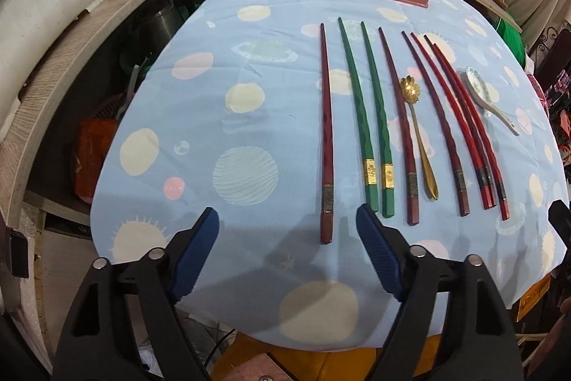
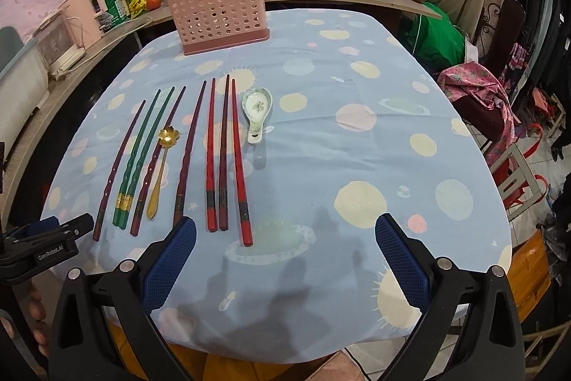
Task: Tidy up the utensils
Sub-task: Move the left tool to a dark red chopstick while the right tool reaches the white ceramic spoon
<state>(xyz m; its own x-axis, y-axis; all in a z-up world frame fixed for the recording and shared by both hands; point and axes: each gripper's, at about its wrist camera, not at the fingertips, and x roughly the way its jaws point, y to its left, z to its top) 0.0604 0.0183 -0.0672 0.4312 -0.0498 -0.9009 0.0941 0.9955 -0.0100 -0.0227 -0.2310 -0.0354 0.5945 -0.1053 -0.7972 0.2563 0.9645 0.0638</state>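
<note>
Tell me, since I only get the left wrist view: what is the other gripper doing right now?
Observer: The right gripper is open, its fingers empty, above the tablecloth just right of the chopstick row.
Operator: Is it close to the white spoon?
Observer: No. The white spoon lies farther up the table. The left finger's tip is by the near end of a dark chopstick.

Even indoor light, sharp centre, heavy fisheye bend

Soft overhead light falls evenly on the blue tablecloth [image 1: 249,88]. Faint grey shadows of each hand-held gripper pool at the counter's near edge. Small glints show on the gold spoon [image 2: 167,136]. Both views curve strongly, with dark vignetted corners; the middle stays crisp and the background clutter dimmer.
</note>
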